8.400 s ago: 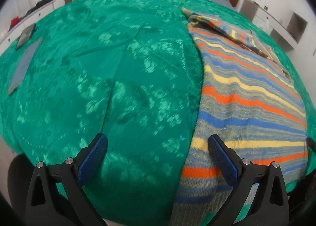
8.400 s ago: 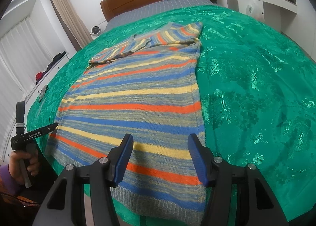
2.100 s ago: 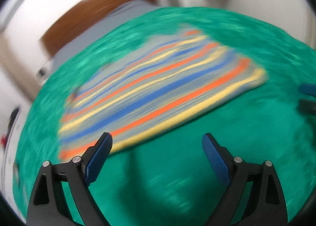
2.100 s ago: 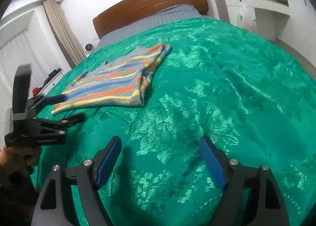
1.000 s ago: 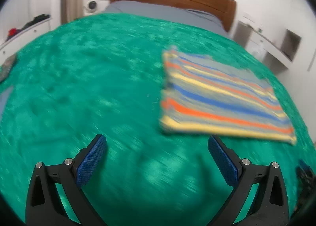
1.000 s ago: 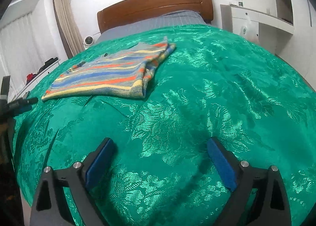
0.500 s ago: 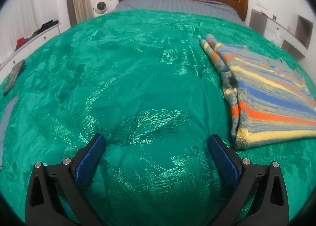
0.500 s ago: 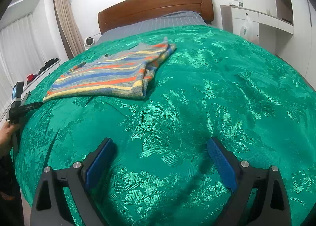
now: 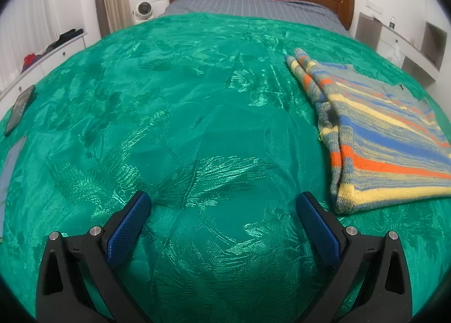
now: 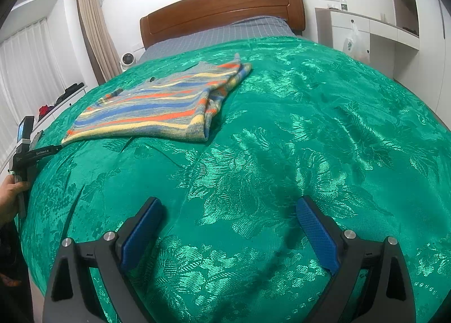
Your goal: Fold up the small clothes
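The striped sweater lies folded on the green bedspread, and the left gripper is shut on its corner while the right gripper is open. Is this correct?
Not quite. The left gripper is open and holds nothing; the left wrist view shows its jaws spread over the green bedspread, apart from the striped sweater. The sweater does lie folded, and the right gripper is open.

One folded striped sweater (image 9: 386, 137) lies on one green bedspread (image 9: 183, 125), with two tongs: left tongs (image 9: 222, 227), right tongs (image 10: 228, 231).
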The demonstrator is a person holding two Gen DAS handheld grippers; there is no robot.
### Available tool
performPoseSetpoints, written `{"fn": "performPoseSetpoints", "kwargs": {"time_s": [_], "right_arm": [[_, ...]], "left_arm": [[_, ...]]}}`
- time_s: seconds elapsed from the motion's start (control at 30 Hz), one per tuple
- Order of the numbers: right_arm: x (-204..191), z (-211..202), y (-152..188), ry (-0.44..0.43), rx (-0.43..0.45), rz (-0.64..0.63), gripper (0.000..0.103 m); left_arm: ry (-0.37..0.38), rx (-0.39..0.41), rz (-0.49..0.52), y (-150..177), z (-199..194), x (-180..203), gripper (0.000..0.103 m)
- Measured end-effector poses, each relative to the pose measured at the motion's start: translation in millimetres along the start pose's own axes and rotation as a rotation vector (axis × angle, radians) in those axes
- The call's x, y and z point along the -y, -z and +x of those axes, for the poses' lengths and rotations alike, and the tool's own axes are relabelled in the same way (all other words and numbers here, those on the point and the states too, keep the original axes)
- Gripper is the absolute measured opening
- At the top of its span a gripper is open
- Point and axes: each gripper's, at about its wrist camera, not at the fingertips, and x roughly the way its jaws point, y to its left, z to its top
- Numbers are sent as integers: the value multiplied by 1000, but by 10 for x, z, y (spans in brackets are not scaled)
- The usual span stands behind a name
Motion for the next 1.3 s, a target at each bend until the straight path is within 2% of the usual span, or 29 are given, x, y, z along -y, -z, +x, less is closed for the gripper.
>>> {"fn": "performPoseSetpoints", "kwargs": {"time_s": [0.13,0.37,0.67,0.87,0.97,1.03,1.1,1.13,1.3], "right_arm": [[0,0,1,-1,0,0,96],[1,2,0,-1,1,1,96],[-3,0,5,0,1,0,96],[-4,0,5,-1,1,0,96],[-5,0,6,-3,1,1,96],[-4,1,-3,-5,-2,4,96],[-17,1,-29,-3,-19,1,96],[-25,-1,-58,-3,-37,2,96],[150,-118,-331,-66,-105,81,95]], "left_arm": [[-1,-12,6,-29,-2,4,103],[-12,-82,13,-97,19,35,103],[24,-112,-57,-92,9,-34,103],[24,-141,11,-65,-113,10,102],[23,-95,46,-14,-404,94,102],[75,-35,123,16,-668,330,102],[171,-12,225,17,-857,679,102],[238,-3,305,16,-960,973,102],[435,58,594,79,-1168,2224,102]]}}
